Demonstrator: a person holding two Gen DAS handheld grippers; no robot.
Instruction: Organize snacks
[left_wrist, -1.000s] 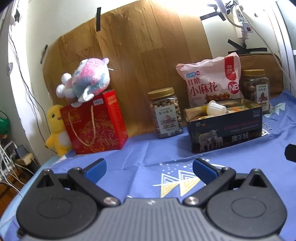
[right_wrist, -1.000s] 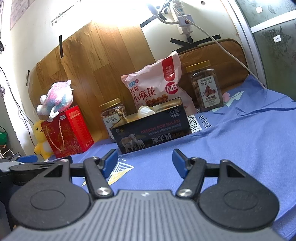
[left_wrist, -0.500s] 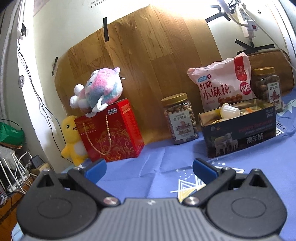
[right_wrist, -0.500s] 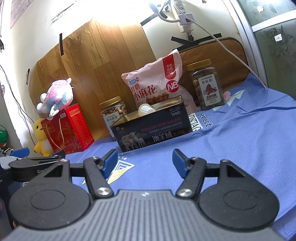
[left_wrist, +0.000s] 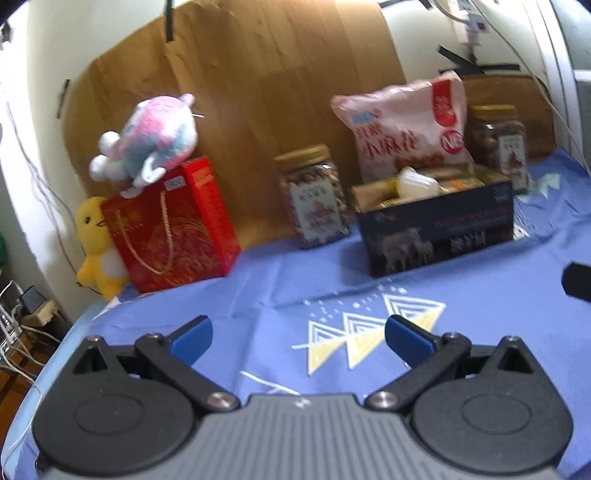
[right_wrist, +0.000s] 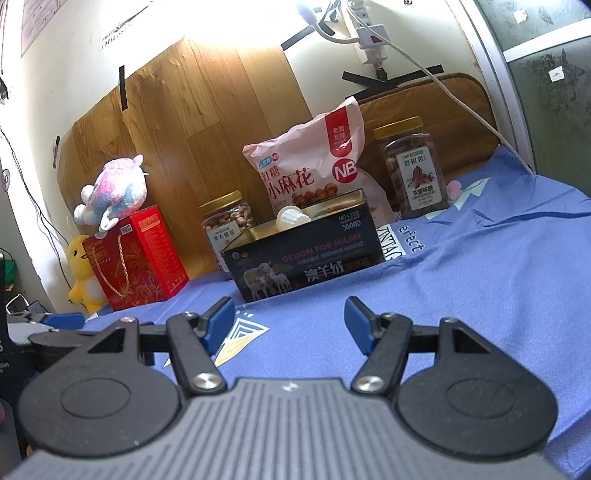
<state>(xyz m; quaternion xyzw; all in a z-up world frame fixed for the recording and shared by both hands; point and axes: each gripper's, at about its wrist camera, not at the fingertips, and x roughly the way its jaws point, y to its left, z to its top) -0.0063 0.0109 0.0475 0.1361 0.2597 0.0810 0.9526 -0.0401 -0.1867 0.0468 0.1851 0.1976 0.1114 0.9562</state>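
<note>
Right wrist view showed two gold-lidded clear plastic nut jars (right_wrist: 228, 225) (right_wrist: 415, 166), one pink snack bag (right_wrist: 314, 170) marked "NB", and one dark rectangular tin box (right_wrist: 303, 258) reading "DESIGN FOR MILAN", long axis along the blue-clothed tabletop's (right_wrist: 498, 280) back edge. Right gripper (right_wrist: 290, 325) and left gripper (left_wrist: 298, 338) fingers stood wide, empty.

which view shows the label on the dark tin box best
The right wrist view: the dark tin box is sharp there, its front lettering and sheep picture readable. The left wrist view shows the same box from the other side, but motion blur smears its print.
</note>
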